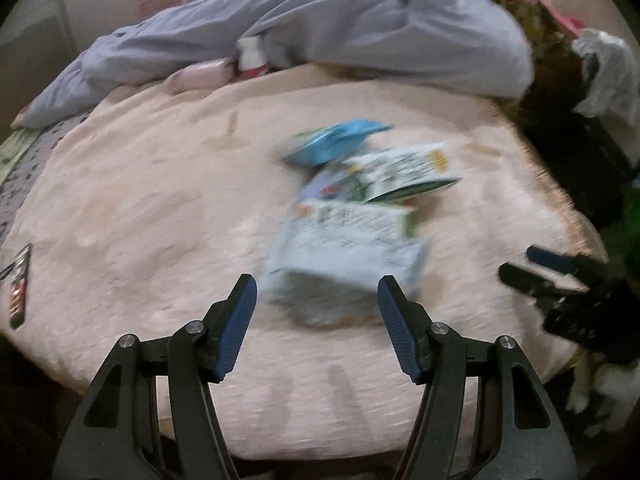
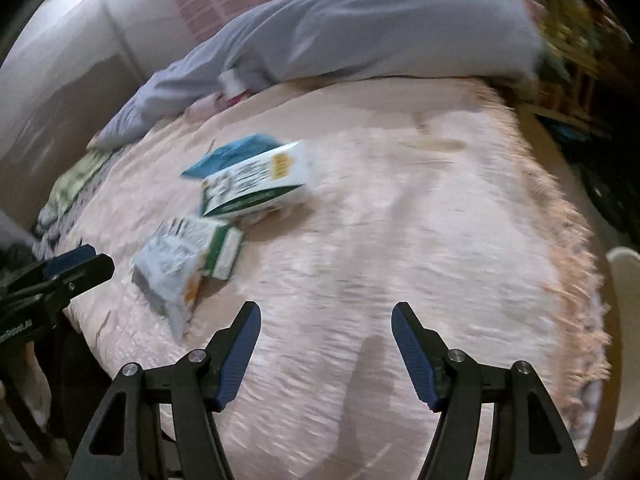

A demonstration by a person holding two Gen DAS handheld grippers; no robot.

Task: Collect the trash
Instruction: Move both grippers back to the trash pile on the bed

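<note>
A heap of trash lies on a pink bedspread [image 1: 140,208]: a pale crumpled packet [image 1: 344,264] nearest me, a white and green carton [image 1: 404,172] behind it, and a blue wrapper [image 1: 332,140] at the back. My left gripper [image 1: 316,292] is open, just short of the pale packet. In the right wrist view the same carton [image 2: 256,180], packet [image 2: 176,264] and blue wrapper [image 2: 232,152] lie to the left. My right gripper [image 2: 326,320] is open and empty over bare bedspread [image 2: 420,220]. Both views are blurred.
A grey-lilac quilt or pillow [image 1: 320,28] lies along the far side of the bed. A phone-like dark object [image 1: 20,292] lies at the left edge. Dark clutter and white cloth [image 1: 608,76] stand off the bed's right. A white rim [image 2: 628,320] shows at far right.
</note>
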